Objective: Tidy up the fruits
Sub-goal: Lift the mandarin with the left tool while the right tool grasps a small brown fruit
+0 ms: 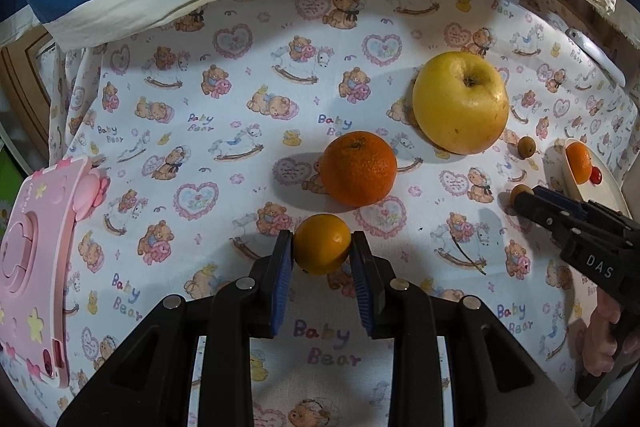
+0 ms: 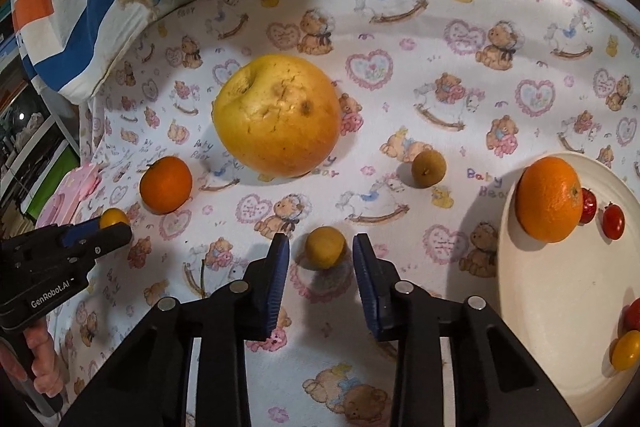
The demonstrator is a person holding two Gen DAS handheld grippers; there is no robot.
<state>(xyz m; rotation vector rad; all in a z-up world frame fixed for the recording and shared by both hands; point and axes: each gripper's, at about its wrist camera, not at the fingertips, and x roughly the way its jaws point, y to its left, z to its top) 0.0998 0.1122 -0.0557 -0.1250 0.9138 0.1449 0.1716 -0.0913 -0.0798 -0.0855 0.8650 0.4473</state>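
Two pickups underway: left gripper (image 1: 322,247) pinches kumquat (image 1: 322,243), right gripper (image 2: 322,247) open around longan (image 2: 325,247); next, plate (image 2: 560,287).

Yellow apple (image 1: 460,103), orange mandarin (image 1: 359,169), cream plate (image 2: 560,291), pink phone case (image 1: 36,267), white teddy-bear-print cloth (image 1: 224,131).

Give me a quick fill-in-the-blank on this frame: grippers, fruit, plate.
1. The left gripper is shut on a small ____ fruit.
2. The right gripper is ____, its fingers either side of a small brownish-yellow fruit.
3. The white plate holds one ____ beside small tomatoes.

Missing words: yellow-orange; open; orange
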